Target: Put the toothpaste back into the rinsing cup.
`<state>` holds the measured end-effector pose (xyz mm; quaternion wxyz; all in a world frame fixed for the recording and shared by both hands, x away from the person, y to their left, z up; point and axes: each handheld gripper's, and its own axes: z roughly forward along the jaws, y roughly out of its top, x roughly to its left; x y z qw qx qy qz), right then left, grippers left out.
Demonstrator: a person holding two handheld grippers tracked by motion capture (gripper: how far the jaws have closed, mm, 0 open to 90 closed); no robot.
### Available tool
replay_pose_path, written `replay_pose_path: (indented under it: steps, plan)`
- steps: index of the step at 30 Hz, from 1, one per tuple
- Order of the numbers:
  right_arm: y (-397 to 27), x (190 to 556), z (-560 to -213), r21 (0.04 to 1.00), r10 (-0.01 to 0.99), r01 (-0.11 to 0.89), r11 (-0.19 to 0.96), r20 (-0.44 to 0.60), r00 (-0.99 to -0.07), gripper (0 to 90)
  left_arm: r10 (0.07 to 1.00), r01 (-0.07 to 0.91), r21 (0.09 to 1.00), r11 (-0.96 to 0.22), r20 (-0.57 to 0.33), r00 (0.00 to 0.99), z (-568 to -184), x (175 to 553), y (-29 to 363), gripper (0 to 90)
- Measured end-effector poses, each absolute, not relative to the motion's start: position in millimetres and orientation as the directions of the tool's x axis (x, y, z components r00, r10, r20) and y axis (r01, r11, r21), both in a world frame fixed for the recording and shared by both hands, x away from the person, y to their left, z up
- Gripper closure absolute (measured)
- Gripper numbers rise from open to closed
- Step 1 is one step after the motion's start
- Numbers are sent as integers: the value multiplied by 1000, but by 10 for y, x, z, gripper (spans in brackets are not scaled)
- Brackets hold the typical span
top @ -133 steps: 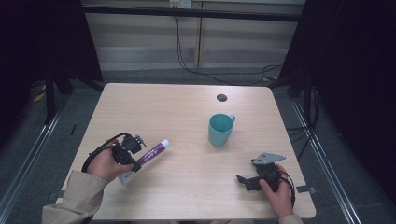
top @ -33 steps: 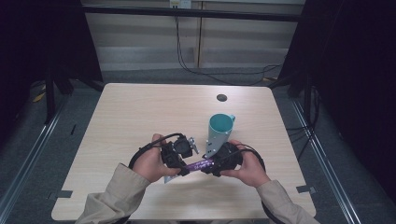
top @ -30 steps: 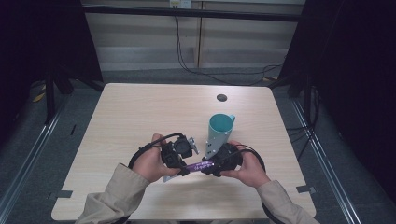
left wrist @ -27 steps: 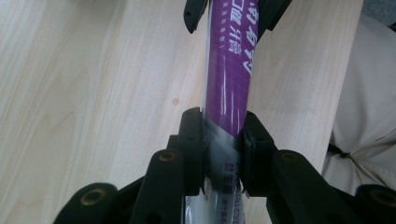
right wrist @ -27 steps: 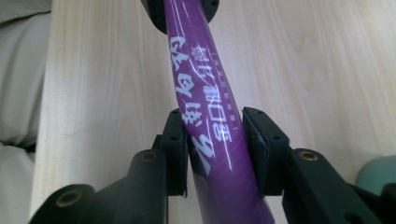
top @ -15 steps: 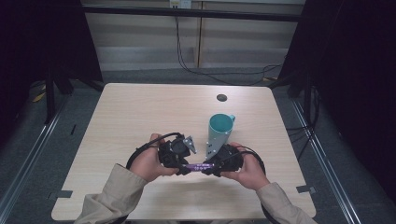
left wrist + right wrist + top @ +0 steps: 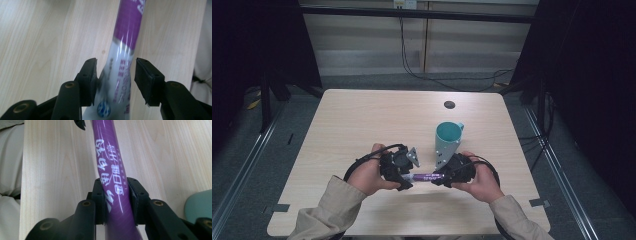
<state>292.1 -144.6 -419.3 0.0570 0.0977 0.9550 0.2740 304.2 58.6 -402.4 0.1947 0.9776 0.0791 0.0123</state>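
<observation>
A purple and white toothpaste tube (image 7: 427, 176) lies level between my two grippers, just above the table's front middle. My right gripper (image 7: 441, 177) is shut on its purple part (image 7: 107, 157), both pads pressed against it (image 7: 115, 192). My left gripper (image 7: 406, 178) has the tube's white end (image 7: 122, 75) between its jaws, which have just been opening. One pad (image 7: 90, 75) still brushes the tube and the other pad (image 7: 145, 77) stands off it. A teal cup (image 7: 447, 140) stands upright just behind the right gripper.
The light wooden table (image 7: 362, 120) has a small black round hole (image 7: 449, 104) near its far edge. The cup's rim (image 7: 200, 205) sits close on the right of the right gripper. Beige sleeves (image 7: 327, 210) come in from the front edge.
The left gripper brought the tube from the table's left to the front middle, where the right gripper met it and closed on it. In the last second the left jaws spread apart.
</observation>
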Motion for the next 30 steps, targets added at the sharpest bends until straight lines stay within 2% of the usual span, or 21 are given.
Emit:
replay_pose_path:
  steps: [8,18,24,25,28,30]
  plan:
    - [-1447,2915,-4195,532,203,147,834,-48,-978,698,120,98,351,-931,42,992,-4025,2988,579,625]
    - [-1510,2932,-4194,550,217,165,819,-30,-976,661,138,105,412,-905,51,989,-3986,2960,600,726]
    - [-1533,2941,-4162,564,236,176,806,-34,-971,595,166,141,412,-900,25,986,-3913,2961,574,750]
    - [-1533,2941,-4162,564,236,176,806,-34,-971,595,166,141,412,-900,25,986,-3913,2961,574,753]
    - [-1548,2967,-4145,569,256,199,798,-21,-966,518,161,134,431,-892,27,987,-3886,2962,555,756]
    - [-1530,2971,-4139,559,250,191,807,-31,-968,510,151,127,432,-893,22,988,-3870,2962,533,758]
